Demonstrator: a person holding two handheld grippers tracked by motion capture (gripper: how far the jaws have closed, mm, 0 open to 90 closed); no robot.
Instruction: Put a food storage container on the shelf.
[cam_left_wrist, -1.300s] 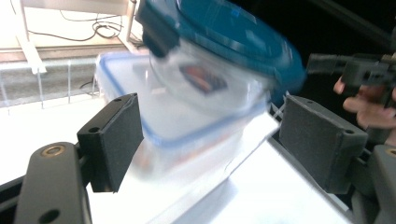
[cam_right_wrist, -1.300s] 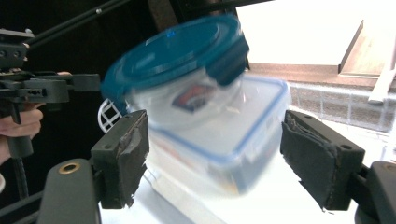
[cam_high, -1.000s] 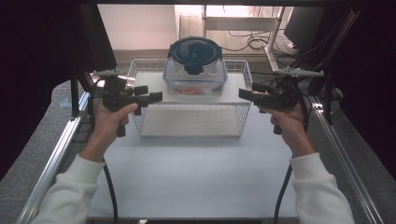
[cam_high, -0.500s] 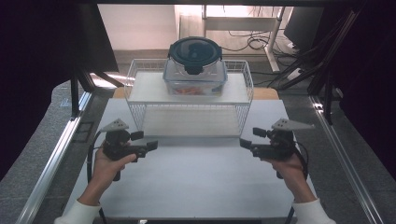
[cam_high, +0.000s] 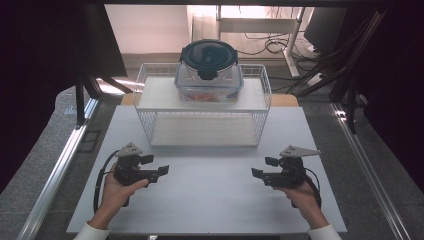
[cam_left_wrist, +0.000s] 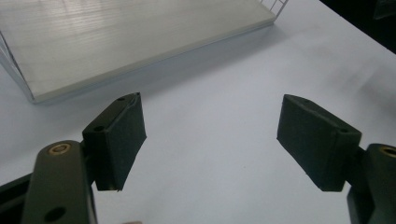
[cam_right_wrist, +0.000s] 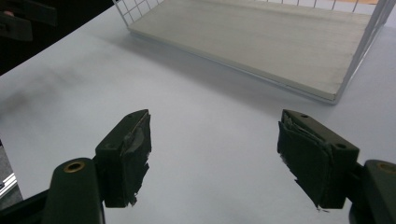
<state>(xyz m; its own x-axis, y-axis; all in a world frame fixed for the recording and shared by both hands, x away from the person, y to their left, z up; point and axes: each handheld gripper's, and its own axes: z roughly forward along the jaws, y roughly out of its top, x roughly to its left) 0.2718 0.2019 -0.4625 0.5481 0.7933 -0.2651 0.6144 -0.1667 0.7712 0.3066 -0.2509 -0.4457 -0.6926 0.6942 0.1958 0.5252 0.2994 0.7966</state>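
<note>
A clear food container (cam_high: 209, 80) with a dark blue lid and something orange inside stands on top of a white wire rack (cam_high: 202, 107) at the middle back of the white table (cam_high: 210, 200). My left gripper (cam_high: 156, 166) hangs low over the table at the front left, open and empty, its jaws pointing toward the middle. My right gripper (cam_high: 264, 167) mirrors it at the front right, open and empty. In the left gripper view the left gripper (cam_left_wrist: 210, 140) has bare table between its pads, and in the right gripper view so does the right gripper (cam_right_wrist: 212, 149).
The rack's lower shelf (cam_right_wrist: 261, 42) lies just beyond both grippers, also seen in the left gripper view (cam_left_wrist: 116, 42). Metal rails (cam_high: 55, 170) run along both table sides. Dark stands and cables (cam_high: 345, 70) crowd the back right. Between the two grippers lies bare table.
Both hands have come down from beside the rack's top to low over the front of the table, nearer the person. The jaws still stand wide apart.
</note>
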